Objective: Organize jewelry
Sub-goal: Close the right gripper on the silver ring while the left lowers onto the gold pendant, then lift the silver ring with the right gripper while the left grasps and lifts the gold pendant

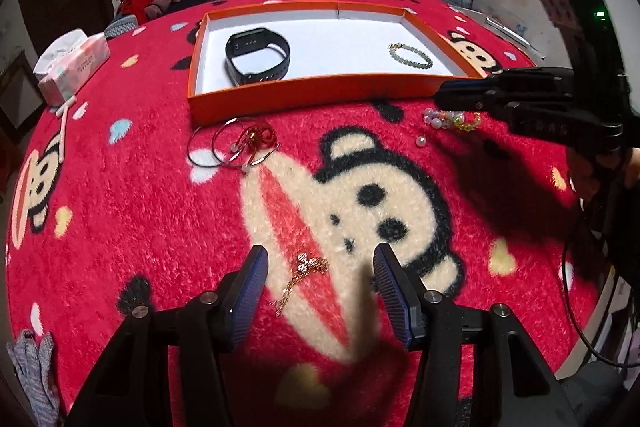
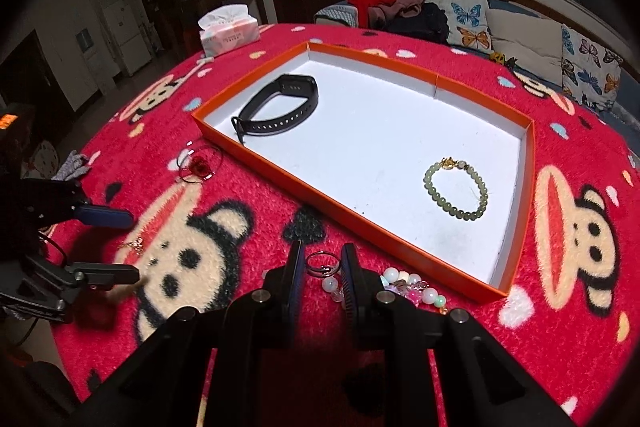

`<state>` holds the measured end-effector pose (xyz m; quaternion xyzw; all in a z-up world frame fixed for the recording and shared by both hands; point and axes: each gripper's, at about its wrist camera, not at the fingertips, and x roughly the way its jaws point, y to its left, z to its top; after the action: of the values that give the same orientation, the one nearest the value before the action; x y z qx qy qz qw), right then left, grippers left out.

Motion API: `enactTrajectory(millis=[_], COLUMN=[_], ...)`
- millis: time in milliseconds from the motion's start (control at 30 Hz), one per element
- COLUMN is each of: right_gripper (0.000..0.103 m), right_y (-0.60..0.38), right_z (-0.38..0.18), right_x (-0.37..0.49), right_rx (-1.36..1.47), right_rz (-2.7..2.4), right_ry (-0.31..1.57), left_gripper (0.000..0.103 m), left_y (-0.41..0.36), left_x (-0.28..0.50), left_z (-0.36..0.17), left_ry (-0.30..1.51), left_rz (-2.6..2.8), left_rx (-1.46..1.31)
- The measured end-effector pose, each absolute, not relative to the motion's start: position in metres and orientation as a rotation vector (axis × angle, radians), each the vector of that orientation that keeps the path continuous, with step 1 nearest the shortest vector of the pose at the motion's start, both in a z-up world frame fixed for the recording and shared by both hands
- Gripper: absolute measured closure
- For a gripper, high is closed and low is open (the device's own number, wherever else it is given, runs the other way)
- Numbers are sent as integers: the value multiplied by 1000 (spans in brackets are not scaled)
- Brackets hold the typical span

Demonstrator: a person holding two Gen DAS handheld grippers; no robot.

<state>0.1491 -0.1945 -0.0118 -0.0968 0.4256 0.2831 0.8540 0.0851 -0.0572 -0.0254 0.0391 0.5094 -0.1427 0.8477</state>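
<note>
Ahead of both grippers lies a shallow orange tray (image 1: 312, 95) with a white floor, resting on a red monkey-print blanket (image 1: 120, 219). Inside it, a black wristband (image 1: 258, 55) sits at the far left and a green bead bracelet (image 2: 456, 193) lies flat nearer the right wall, its gold clasp turned toward the tray's far side. A tissue pack (image 2: 228, 33) stands well beyond the tray's left corner.

The left gripper (image 1: 320, 281) hovers with its jaws spread wide, and a thin gold chain (image 1: 300, 277) lies on the blanket between them, nearer the left finger. The chain's long axis runs roughly along the gripper's forward line, leaning slightly left toward the camera. Ahead and left of this gripper, just short of the tray's near wall, a tangle of wire bangles with a red charm (image 1: 240, 145) lies flat.

The right gripper (image 2: 322, 271) is narrowed, its blue pads close either side of a small metal ring (image 2: 320, 265) of a beaded keychain (image 2: 408, 287); whether the pads actually grip it cannot be told. The beads trail off to the gripper's right, just in front of the tray's near corner. A loose white bead (image 1: 420, 141) sits on the blanket nearby.
</note>
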Motion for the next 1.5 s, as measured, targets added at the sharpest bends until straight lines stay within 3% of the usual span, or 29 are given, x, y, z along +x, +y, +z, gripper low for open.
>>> enactTrajectory(millis=[133, 300, 433, 500, 1367, 1500], right_gripper=[82, 82, 82, 82, 82, 82], right_y=[-197, -198, -198, -198, -196, -197], right_z=[-4, -4, -6, -6, -13, -12], right_x=[146, 144, 143, 143, 139, 138], right_rx=[-177, -175, -171, -169, -165, -164], right_rz=[602, 602, 603, 604, 606, 609], right_ry=[875, 874, 880, 880, 891, 889], left_gripper=[52, 73, 74, 79, 80, 89], left_y=[-52, -51, -52, -51, -60, -64], left_x=[88, 87, 88, 89, 82, 78], left_z=[-31, -27, -28, -28, -34, -34], left_ry=[1101, 1086, 1086, 1078, 1025, 1007], left_rz=[-305, -322, -310, -300, -300, -310], left_rx=[62, 48, 72, 80, 185, 216])
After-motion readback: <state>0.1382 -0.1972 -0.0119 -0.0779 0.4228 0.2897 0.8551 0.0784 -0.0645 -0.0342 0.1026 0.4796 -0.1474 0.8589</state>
